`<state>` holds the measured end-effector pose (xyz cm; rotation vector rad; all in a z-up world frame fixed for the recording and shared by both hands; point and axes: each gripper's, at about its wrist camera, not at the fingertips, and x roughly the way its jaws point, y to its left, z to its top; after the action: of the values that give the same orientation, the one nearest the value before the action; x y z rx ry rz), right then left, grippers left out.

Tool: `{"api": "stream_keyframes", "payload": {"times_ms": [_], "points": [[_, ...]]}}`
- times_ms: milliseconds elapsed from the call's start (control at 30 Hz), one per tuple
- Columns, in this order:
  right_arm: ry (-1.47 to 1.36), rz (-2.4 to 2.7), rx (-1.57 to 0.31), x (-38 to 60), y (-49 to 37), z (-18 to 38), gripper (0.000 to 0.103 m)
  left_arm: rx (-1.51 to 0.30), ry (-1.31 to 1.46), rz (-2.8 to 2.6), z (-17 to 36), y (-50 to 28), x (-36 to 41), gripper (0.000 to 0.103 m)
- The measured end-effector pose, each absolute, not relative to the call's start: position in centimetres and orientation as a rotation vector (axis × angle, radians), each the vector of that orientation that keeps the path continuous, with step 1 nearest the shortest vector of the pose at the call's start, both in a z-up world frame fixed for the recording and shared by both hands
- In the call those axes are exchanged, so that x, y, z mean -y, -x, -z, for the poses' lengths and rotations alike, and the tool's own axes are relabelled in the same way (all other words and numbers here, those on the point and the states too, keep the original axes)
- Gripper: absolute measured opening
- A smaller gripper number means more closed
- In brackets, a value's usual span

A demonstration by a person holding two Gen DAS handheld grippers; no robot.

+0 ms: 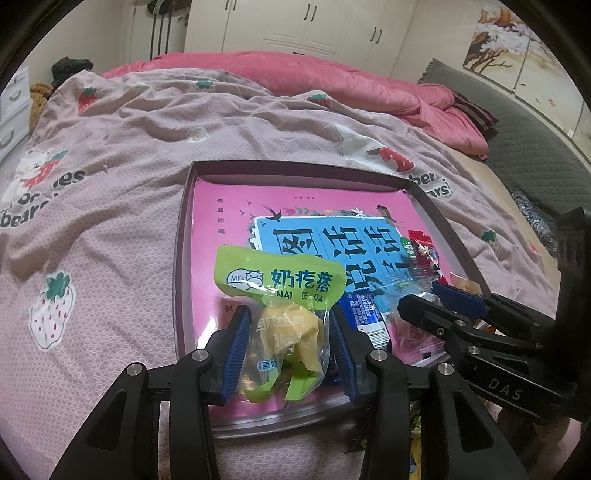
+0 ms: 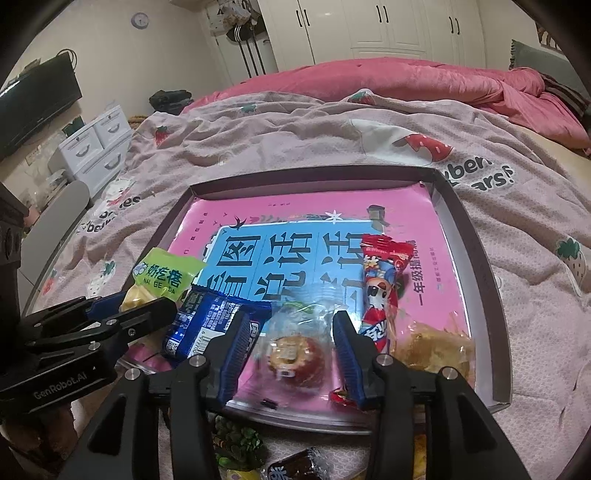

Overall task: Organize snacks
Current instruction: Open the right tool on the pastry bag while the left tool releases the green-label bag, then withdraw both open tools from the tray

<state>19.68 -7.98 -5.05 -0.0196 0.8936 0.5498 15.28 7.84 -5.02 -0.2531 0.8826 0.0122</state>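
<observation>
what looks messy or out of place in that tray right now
Nothing spilled or torn. The snacks crowd the near end of the tray, the blue packet askew beside the red one. Several packets lie outside on the bedspread.

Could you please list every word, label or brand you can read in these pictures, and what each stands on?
"Milk", "奶疙瘩", "NAI GE DA": green snack bag.
"DAS": right gripper.
"GenRobot.AI": left gripper.
"一年级": pink book cover in the tray.
"bears": bedspread.
Blue packet: print too small to read.

Home bedroom: bed (image 1: 184,122), pink quilt (image 1: 332,81), wardrobes (image 2: 388,29).
</observation>
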Motion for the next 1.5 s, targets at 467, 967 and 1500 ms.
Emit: {"api": "stream_keyframes", "payload": {"times_ms": [467,967,1500], "points": [[0.027,-0.555,-0.863,8.5,-18.7,3.8,0.048,-0.884,0.260,-0.015,4.9,-15.1,-8.0,0.050],[0.001,-0.557,-0.847,9.3,-18.1,2.9,0.049,-0.879,0.265,-0.026,4.4,-14.9,-8.3,0.057],[-0.002,-0.559,-0.839,9.6,-17.8,2.4,0.052,-0.867,0.254,-0.055,3.4,-14.4,-8.6,0.068]]}}
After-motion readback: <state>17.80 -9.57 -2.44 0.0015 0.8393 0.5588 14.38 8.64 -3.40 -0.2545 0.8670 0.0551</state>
